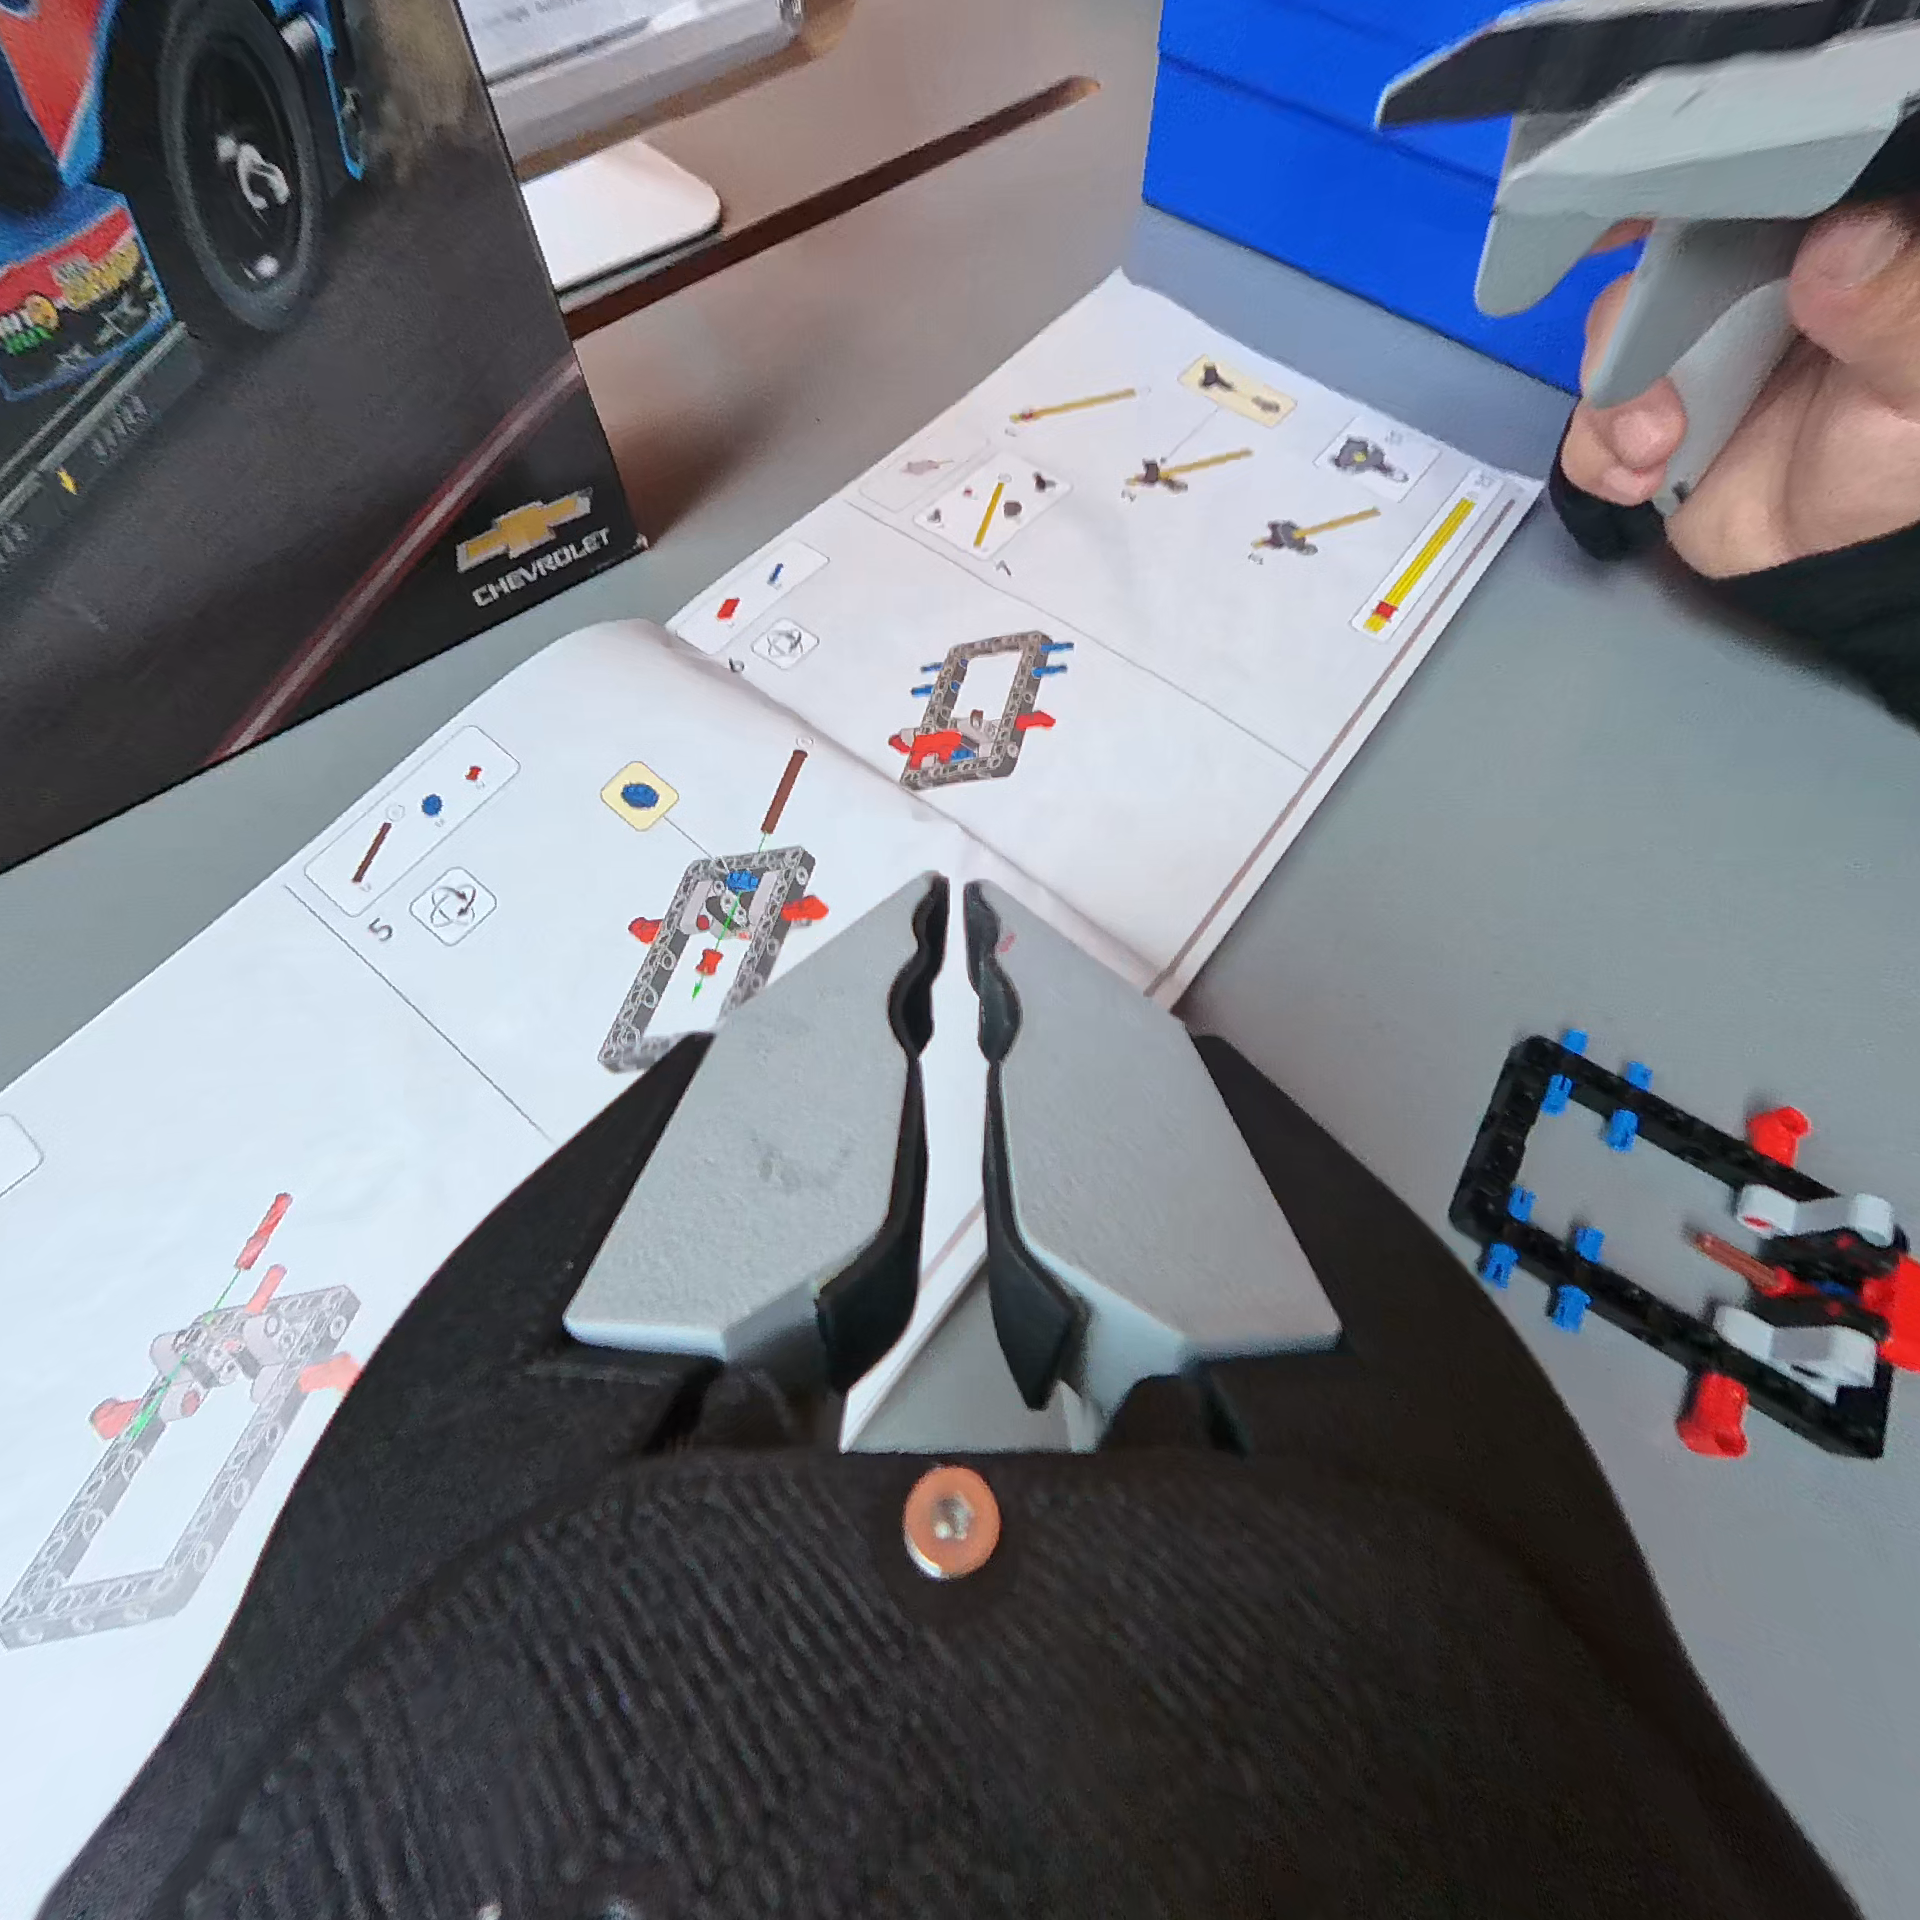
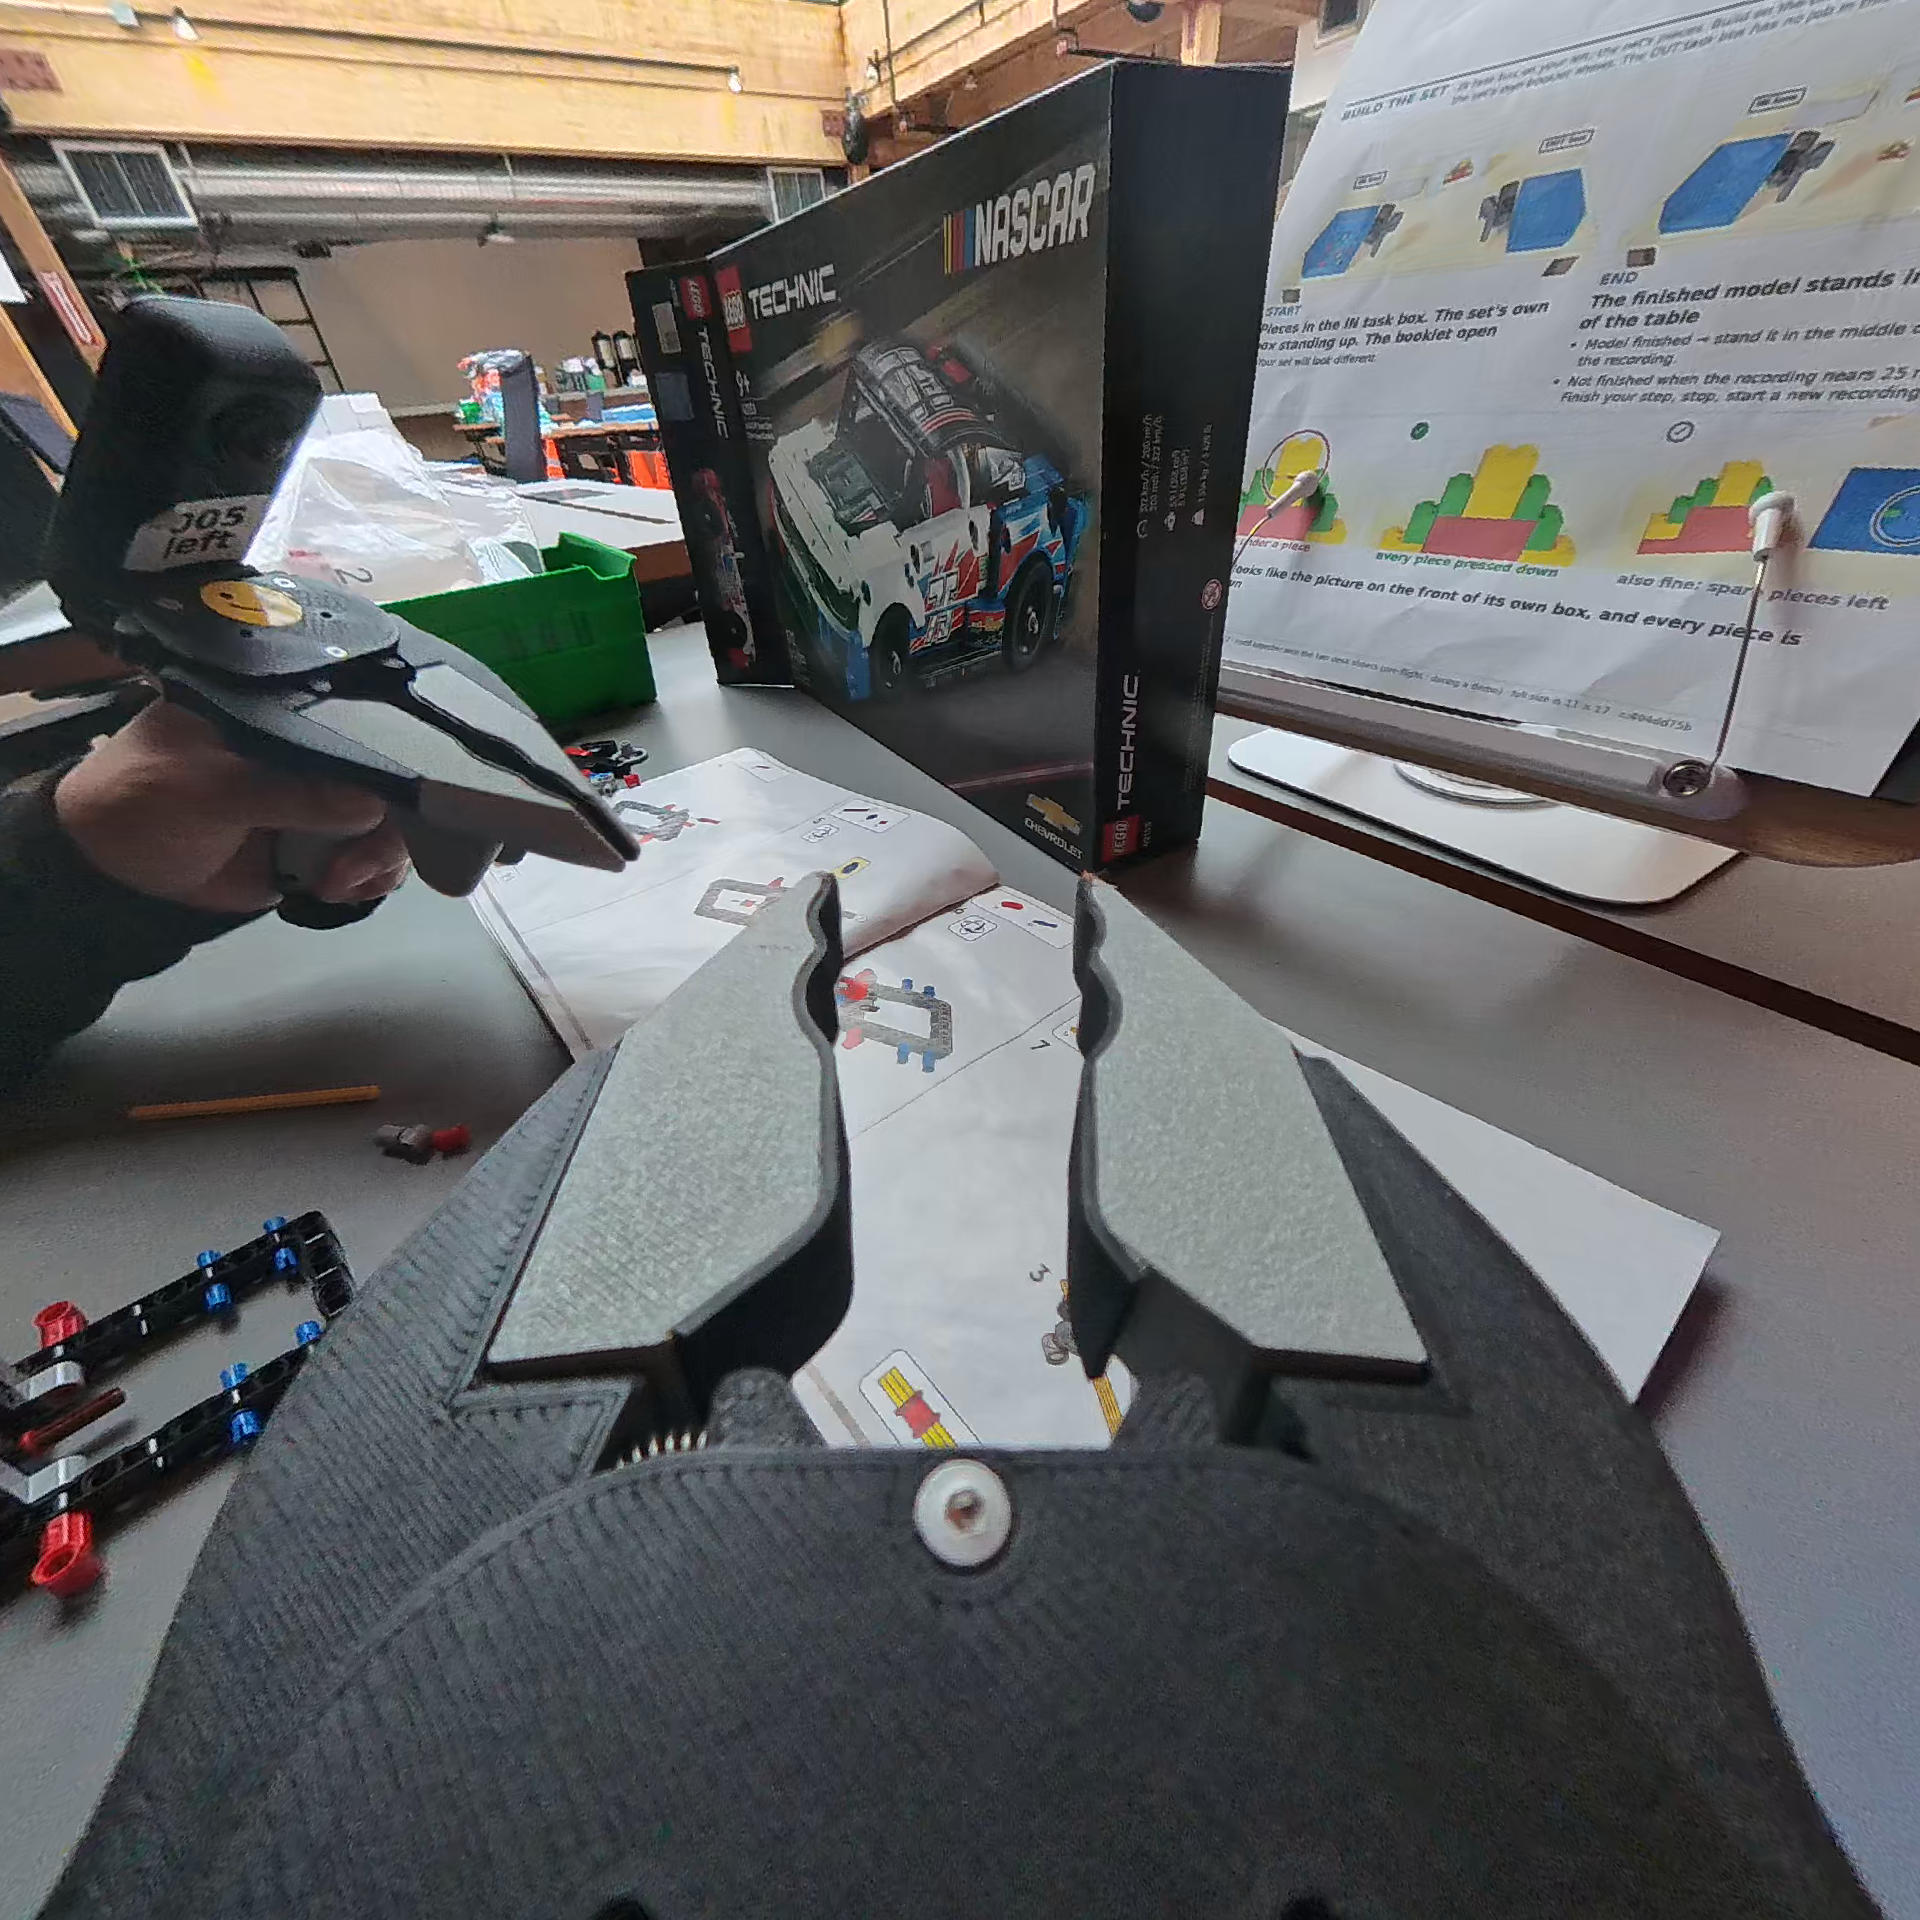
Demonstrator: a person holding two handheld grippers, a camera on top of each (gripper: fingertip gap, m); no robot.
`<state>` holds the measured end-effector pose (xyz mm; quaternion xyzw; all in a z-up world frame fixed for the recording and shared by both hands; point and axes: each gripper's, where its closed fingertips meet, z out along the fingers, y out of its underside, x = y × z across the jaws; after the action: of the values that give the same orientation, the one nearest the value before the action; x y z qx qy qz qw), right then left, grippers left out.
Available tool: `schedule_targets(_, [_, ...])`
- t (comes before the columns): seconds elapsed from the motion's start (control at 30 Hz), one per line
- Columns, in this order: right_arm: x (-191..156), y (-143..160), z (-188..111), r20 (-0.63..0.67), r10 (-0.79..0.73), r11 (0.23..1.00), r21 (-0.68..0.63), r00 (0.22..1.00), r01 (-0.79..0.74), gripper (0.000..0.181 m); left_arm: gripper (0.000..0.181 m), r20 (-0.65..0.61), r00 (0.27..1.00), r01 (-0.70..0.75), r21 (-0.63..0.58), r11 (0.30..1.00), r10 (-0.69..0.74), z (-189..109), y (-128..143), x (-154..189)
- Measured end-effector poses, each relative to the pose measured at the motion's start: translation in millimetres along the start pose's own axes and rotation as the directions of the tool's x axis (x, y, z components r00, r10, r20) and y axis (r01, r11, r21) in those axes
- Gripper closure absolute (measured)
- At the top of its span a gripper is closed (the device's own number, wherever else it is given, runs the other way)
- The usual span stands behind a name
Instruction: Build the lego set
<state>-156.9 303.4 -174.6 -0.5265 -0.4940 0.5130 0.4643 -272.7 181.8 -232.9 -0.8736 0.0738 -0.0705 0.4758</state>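
While the black frame (image 1: pixel 1683 1247) is lying on the counter (image 1: pixel 1558 831) beside the open booklet (image 1: pixel 935 665), both hand-held grippers are hovering empty. The left hand-held gripper (image 1: pixel 956 894), pressed together, is sitting just left of the frame; the right hand-held gripper (image 2: pixel 951 904) is gaping wide over the booklet.

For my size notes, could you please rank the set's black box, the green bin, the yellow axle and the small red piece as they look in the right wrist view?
1. Black cardboard set box
2. Green plastic bin, though it stands farther back
3. Thin yellow axle
4. Small red piece
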Motion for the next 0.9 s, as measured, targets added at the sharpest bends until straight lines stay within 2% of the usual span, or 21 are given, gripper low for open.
schedule_targets(0.1, [-0.3, -1.4, -1.8, -0.002, 0.002, 1.000, 0.010, 1.000, -0.002, 0.139, 0.180, -0.063, 0.997, -0.048, -0.078, 0.996, 0.043, -4.2, 15.6, 9.4])
schedule_targets(0.23, [-2.8, -0.7, -3.1, 0.011, 0.002, 1.000, 0.011, 1.000, -0.002, 0.139, 0.172, -0.333, 0.943, -0.091, -0.198, 0.976, 0.021, -14.6, 42.2, 52.4])
schedule_targets(0.3, [-3.8, 0.1, -2.8, 0.013, -0.006, 1.000, 0.007, 1.000, 0.006, 0.139, 0.168, -0.344, 0.938, -0.126, -0.242, 0.962, 0.037, -22.1, 52.6, 60.6])
schedule_targets(0.37, [-5.5, 0.8, -2.1, 0.022, -0.003, 1.000, 0.005, 1.000, 0.003, 0.139, 0.168, -0.347, 0.933, -0.178, -0.231, 0.957, 0.090, -26.0, 55.6, 69.9])
schedule_targets(0.47, [-7.7, 2.3, -1.0, 0.032, -0.001, 1.000, -0.002, 0.999, 0.002, 0.139, 0.165, -0.395, 0.911, -0.247, -0.286, 0.926, 0.121, -21.5, 69.1, 86.8])
schedule_targets(0.6, [-6.7, 0.8, -2.5, 0.024, -0.007, 1.000, 0.004, 1.000, 0.007, 0.140, 0.164, -0.378, 0.914, -0.285, -0.345, 0.894, 0.146, -13.8, 83.0, 86.7])
schedule_targets(0.7, [-6.4, -0.7, -3.7, 0.022, -0.003, 1.000, 0.010, 1.000, 0.003, 0.140, 0.176, -0.355, 0.915, -0.313, -0.330, 0.891, 0.189, -11.4, 84.0, 83.8])
schedule_targets(0.9, [-6.5, -6.9, -8.8, 0.021, 0.007, 0.999, 0.035, 1.000, -0.008, 0.139, 0.176, -0.390, 0.906, -0.279, -0.264, 0.923, 0.163, -9.1, 81.7, 83.4])
